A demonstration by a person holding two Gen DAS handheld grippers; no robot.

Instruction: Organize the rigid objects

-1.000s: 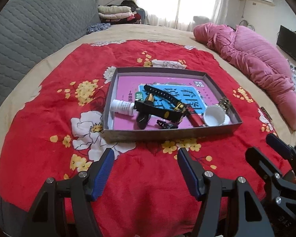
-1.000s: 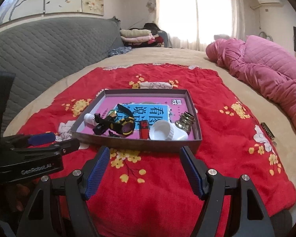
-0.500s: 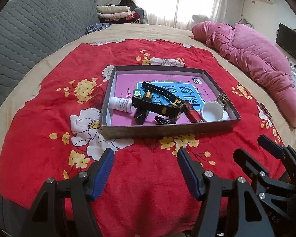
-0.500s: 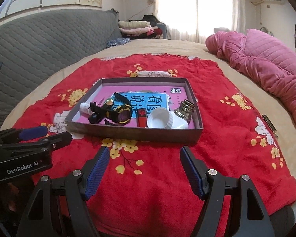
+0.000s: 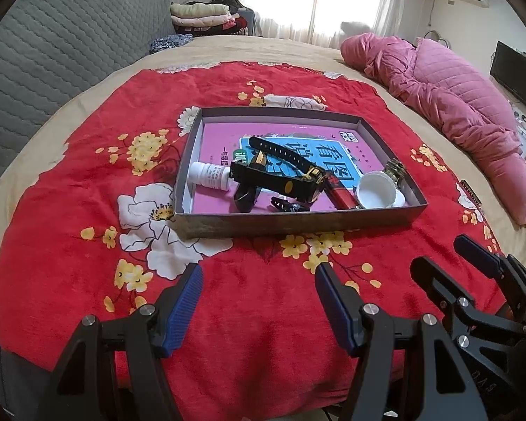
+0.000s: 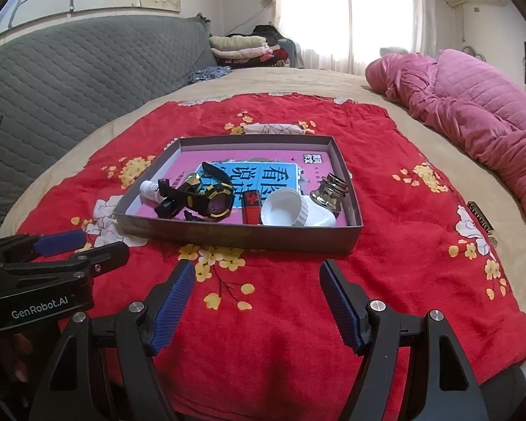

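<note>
The left claw [image 5: 257, 303] and the right claw [image 6: 257, 300] are both hovering low over the red flowered plush blanket [image 5: 228, 315] on the bed, each with its blue ribbed fingers spread wide apart and gripping nothing. Straight ahead of both, near but not touching, the shallow grey cardboard box [image 6: 235, 236] is sitting with its long side running across the view. Inside, on a glossy pink and blue printed sheet, the rigid pieces are lying crowded toward the near wall: a small white plastic bottle [image 5: 210, 175] on its side at the left, a chunky black and yellow wristwatch [image 6: 207, 201] with its stiff strap angled away to the left, a red rectangular lighter-like piece [image 6: 252, 208], a smooth white round plastic cup [image 6: 285, 212], and a shiny ribbed metal fitting [image 6: 329, 194] at the right. Judging by position, the left claw is nearer the bottle, the right claw nearer the cup and the fitting.
</note>
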